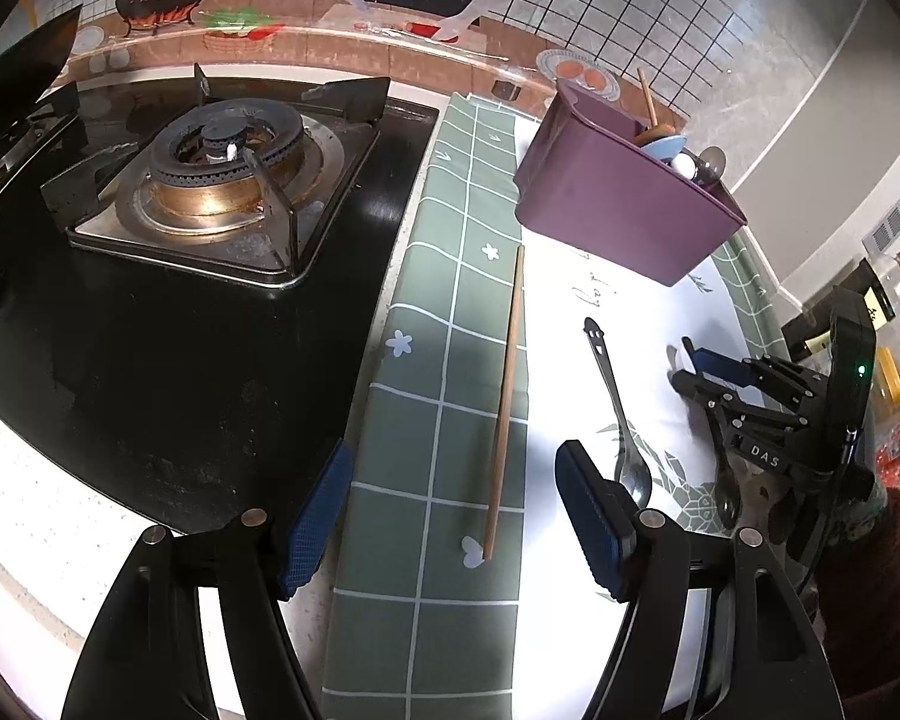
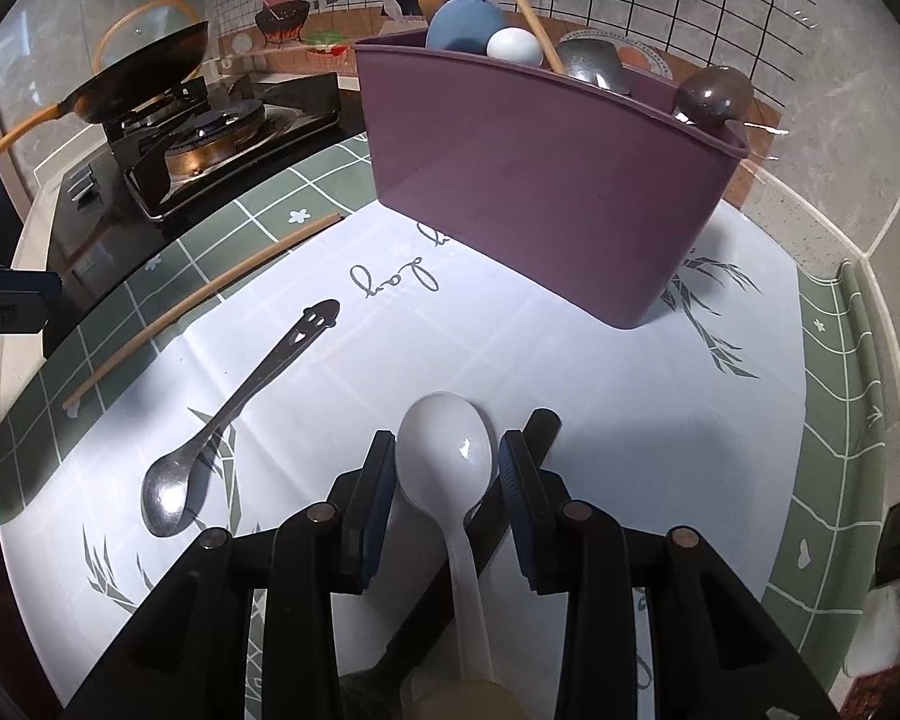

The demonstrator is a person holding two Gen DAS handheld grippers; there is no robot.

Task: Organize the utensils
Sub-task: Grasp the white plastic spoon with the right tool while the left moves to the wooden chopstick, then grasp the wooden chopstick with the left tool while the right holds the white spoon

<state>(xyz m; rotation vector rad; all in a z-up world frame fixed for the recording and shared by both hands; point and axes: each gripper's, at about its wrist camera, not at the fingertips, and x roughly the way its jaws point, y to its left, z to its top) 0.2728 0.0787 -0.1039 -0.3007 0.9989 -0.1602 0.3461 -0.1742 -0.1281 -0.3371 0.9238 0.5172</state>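
The white spoon [image 2: 447,462] handle's end and the black utensil [image 2: 510,504] beneath are hidden.

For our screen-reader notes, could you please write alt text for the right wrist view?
The right tongs straddle a white spoon on the tablecloth. A metal spoon and chopstick lie left, a purple holder behind.

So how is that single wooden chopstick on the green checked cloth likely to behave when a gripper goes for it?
The chopstick looks thin, straight and rigid, so probably stiff and very light. Lying flat on the cloth, it offers little height to pinch and may roll or skid aside. The open left gripper straddles its near end; a slightly off-centre grip would likely pivot it.
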